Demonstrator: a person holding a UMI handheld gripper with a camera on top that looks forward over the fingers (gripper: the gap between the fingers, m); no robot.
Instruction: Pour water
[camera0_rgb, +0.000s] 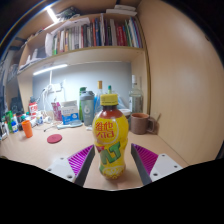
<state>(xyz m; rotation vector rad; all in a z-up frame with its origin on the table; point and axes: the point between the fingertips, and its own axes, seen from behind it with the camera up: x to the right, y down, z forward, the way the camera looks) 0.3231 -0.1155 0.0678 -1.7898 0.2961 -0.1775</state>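
Note:
A yellow drink bottle (110, 140) with a yellow cap and a red and green label stands upright on the beige table (40, 152). It sits between the fingers of my gripper (113, 150), which is open. The pink pads (80, 160) flank its lower half, and a thin strip of table shows on either side of its base. A brown mug (141, 123) stands just beyond the right finger, behind and to the right of the bottle.
A grey tumbler (87, 106) and a clear bottle stand behind the yellow one. An orange bottle (27, 128), a pink disc (54, 139) and small clutter lie to the left. A bookshelf (90, 40) hangs above, and a wall (185, 70) closes the right side.

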